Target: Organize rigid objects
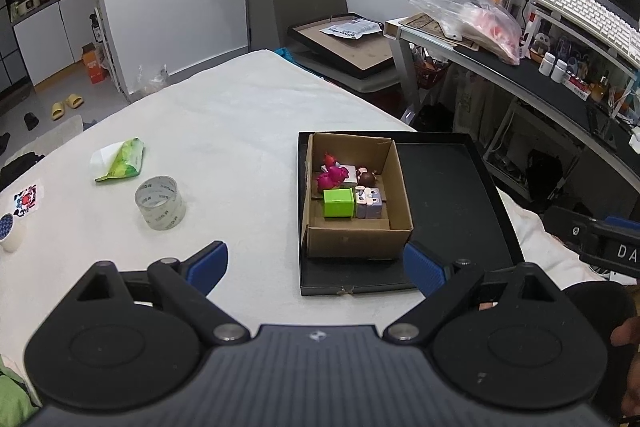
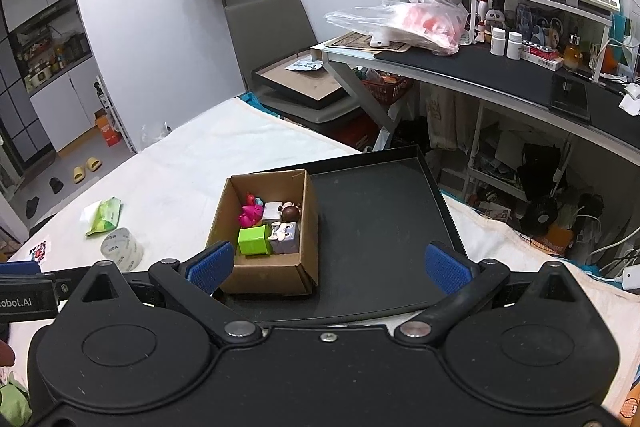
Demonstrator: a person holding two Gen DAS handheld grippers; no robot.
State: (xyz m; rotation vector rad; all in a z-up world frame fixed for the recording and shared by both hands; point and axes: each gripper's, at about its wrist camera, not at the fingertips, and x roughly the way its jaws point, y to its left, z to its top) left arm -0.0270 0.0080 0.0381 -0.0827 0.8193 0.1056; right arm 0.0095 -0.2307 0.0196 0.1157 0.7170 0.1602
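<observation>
The left gripper (image 1: pixel 316 267) is held with its blue pads spread wide apart, nothing between them, low over the white cloth (image 1: pixel 224 115) at the near edge of the tray (image 1: pixel 448 195). The right gripper (image 2: pixel 328 267) is likewise held wide open and empty, just above the tray's near edge.

The black tray is laid on the cloth, and a cardboard box (image 1: pixel 352 239) is set inside it against its left wall; the right part of the tray floor is bare. The toys are gathered in the box: a green cube (image 1: pixel 339 202) at the near left, a lilac block (image 1: pixel 369 203) touching it on the right, a pink figure (image 1: pixel 331 175) behind the cube, a white block (image 1: pixel 351 174) beside that, and a brown round figure (image 1: pixel 366 179) at the far right.

Left of the tray, well apart from it, a tape roll (image 1: pixel 160 202) is stood on the cloth, with a green packet (image 1: pixel 124 159) just beyond it. At the far left edge a small cup (image 1: pixel 9 231) and a sticker (image 1: pixel 27 198) are seen.

Beyond the cloth, a grey chair (image 1: pixel 308 3) and a cluttered desk (image 1: pixel 532 71) with a keyboard (image 1: pixel 580 7) are seen.
</observation>
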